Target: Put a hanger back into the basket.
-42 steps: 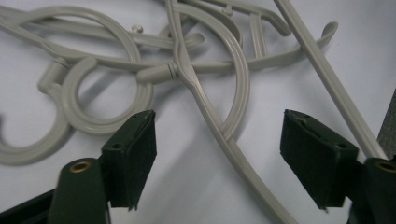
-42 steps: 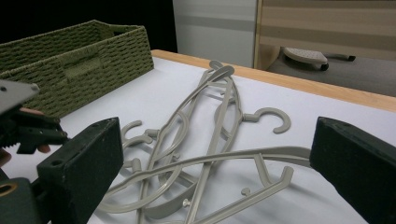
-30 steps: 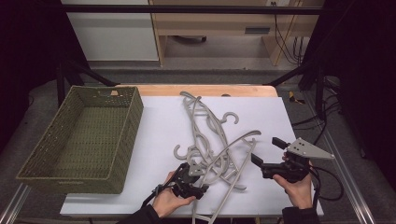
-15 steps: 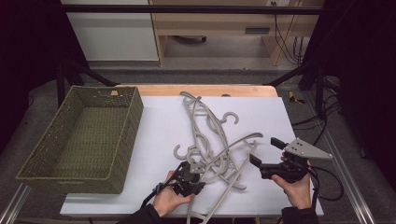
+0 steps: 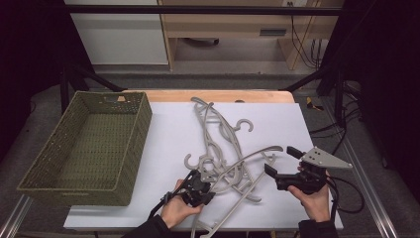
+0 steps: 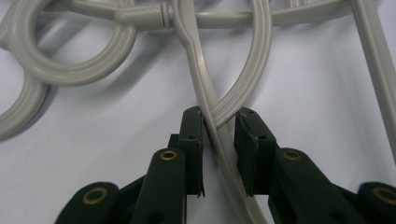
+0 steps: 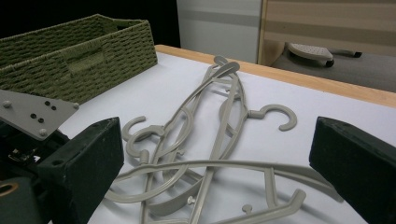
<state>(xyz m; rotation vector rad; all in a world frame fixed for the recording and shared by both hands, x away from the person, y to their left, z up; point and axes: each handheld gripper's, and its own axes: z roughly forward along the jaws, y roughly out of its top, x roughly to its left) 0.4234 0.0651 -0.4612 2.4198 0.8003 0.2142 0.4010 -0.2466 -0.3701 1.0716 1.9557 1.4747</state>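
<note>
A tangle of pale grey plastic clothes hangers (image 5: 225,153) lies across the middle of the white tabletop (image 5: 168,134) and reaches down to its near edge, where the left gripper (image 6: 218,140) has just been closing its black jaws around one thin hanger arm (image 6: 219,135), the pads almost on it but with slivers of gap still showing. The right gripper (image 5: 280,166) hovers just right of the pile near the tabletop's right edge, jaws spread wide with nothing between them. A woven olive-green basket (image 5: 126,148) sits along the left edge.
</note>
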